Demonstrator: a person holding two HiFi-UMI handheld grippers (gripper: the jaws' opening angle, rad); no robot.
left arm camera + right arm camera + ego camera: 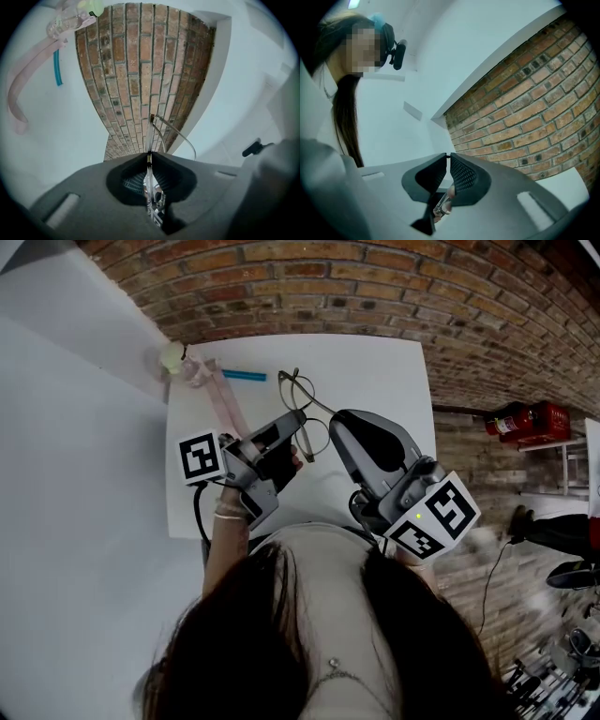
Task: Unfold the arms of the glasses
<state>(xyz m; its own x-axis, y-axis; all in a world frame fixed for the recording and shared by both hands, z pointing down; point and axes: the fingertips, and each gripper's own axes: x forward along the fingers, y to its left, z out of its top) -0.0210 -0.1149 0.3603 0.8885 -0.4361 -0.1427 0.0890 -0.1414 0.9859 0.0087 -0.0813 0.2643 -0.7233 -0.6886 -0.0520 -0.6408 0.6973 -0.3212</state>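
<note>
The left gripper (149, 157) is squeezed tight on the thin frame of the glasses (298, 392), over the white table (375, 371). The right gripper (336, 424), at 3 o'clock of the glasses, has its jaws pressed together tip to tip. A blue pen (244, 376) and a pink strap (225, 401) lie at 10 o'clock by the far left corner. Open white table runs toward 2 o'clock, up to its edge.

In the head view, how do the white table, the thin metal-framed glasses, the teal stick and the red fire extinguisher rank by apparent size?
1. white table
2. thin metal-framed glasses and red fire extinguisher: alike; the extinguisher is farther, so unranked
3. teal stick
</note>
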